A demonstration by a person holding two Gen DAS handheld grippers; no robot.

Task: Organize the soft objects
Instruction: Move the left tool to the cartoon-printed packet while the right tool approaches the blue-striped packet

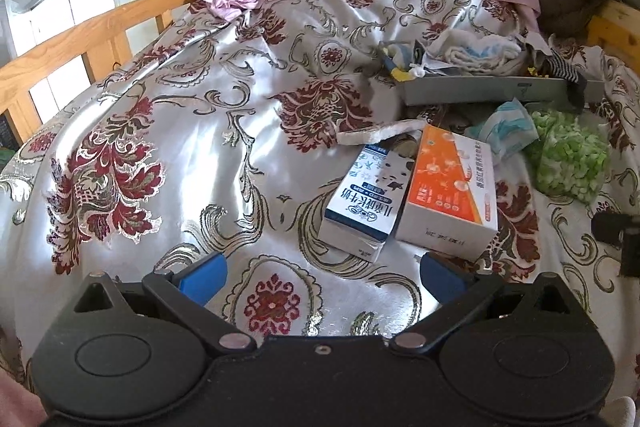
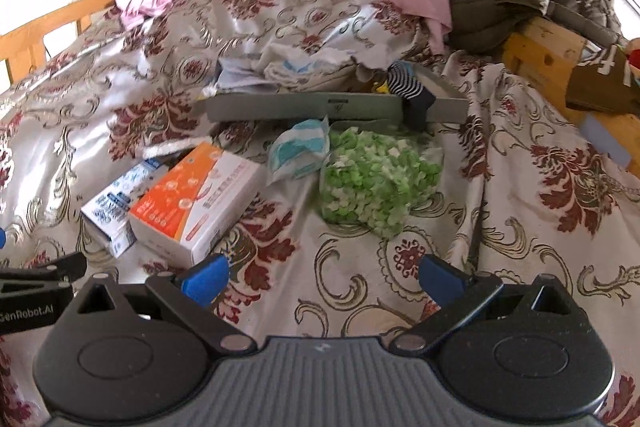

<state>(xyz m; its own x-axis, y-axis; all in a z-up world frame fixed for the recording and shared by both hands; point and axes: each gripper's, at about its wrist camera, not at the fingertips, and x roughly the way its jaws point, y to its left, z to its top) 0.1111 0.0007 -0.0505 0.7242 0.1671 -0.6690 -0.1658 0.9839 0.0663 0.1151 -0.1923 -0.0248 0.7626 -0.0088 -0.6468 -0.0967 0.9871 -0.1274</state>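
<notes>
A floral bedspread (image 2: 520,155) carries 2 cartons (image 2: 192,195), a green bag (image 2: 376,183), possibly a grey tray (image 2: 304,107).

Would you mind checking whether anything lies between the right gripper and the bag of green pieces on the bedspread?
Nothing visible does. The right gripper is open and empty, and only bare patterned bedspread lies between it and the bag of green pieces. The orange box sits off to the left, outside that path.

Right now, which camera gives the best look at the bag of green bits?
The right wrist view: the bag of green bits sits near centre, whole and unobstructed on the bedspread. The left wrist view shows it squeezed toward the right edge, distorted and less detailed.
</notes>
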